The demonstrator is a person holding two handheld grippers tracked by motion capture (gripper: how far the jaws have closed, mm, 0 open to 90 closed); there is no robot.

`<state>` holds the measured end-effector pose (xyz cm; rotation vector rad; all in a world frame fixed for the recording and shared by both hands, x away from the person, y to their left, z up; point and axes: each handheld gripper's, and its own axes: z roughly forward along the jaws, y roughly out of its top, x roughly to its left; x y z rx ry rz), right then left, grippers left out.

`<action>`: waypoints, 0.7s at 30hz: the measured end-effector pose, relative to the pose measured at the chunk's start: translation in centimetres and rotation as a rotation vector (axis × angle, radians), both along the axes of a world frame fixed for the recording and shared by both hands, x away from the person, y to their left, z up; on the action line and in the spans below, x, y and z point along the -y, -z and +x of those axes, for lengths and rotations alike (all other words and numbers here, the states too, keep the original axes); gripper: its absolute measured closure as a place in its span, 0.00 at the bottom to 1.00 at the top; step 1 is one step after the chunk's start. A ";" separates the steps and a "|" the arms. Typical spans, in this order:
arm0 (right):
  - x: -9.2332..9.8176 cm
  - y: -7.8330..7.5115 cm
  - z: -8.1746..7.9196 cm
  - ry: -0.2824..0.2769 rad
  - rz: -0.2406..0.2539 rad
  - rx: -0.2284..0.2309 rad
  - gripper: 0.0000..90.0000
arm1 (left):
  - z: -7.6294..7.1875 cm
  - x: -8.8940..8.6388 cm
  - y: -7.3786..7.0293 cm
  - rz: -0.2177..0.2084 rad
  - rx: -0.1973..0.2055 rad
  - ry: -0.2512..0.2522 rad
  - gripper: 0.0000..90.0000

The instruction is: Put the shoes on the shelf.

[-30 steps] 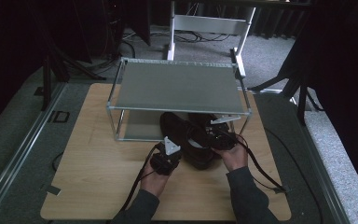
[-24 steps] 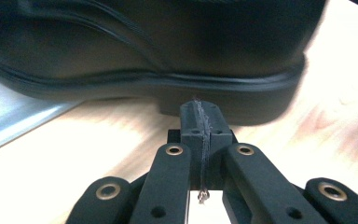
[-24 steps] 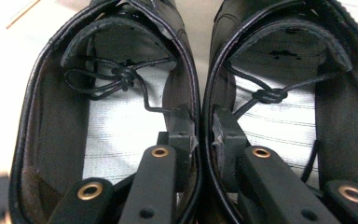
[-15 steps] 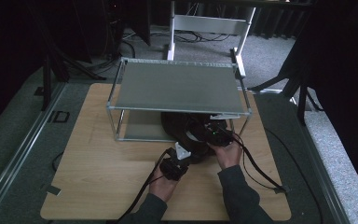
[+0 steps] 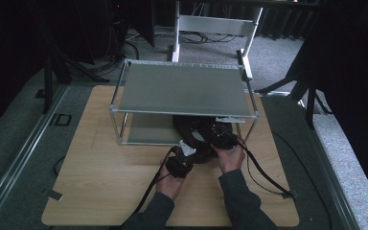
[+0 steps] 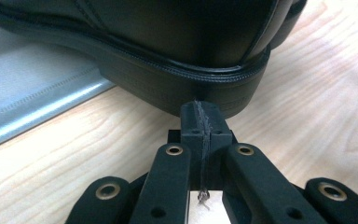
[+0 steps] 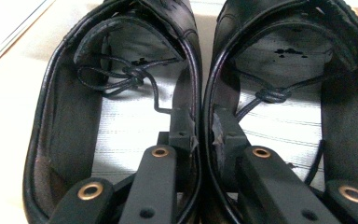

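On the worktop point(image 5: 100, 191), the shoes point(image 5: 197, 134) have come out from under the rack point(image 5: 182, 88) toward me. My right gripper point(image 7: 196, 133) has its fingers clamped on both inner collars; my left gripper point(image 6: 200, 122), fingers together and empty, has backed off the sole. I judge I'm dragging them clear.
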<state>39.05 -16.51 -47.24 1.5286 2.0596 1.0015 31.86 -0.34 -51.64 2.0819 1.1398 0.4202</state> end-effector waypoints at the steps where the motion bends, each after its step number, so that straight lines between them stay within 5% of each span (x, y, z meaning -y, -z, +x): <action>1: -0.1 0.1 0.1 0.005 0.002 0.004 0.89 | 0.1 0.0 0.1 0.000 0.001 -0.004 1.00; 5: -0.2 0.2 0.3 0.022 0.010 0.017 0.89 | 0.7 -0.1 0.2 0.003 0.009 -0.020 1.00; 10: -1.1 0.1 0.5 0.039 -0.037 0.061 0.89 | 1.4 0.0 0.5 0.007 0.015 -0.035 1.00; 21: -1.8 1.3 0.9 0.099 -0.006 0.125 0.89 | 3.0 -0.5 1.4 0.021 0.032 -0.083 1.00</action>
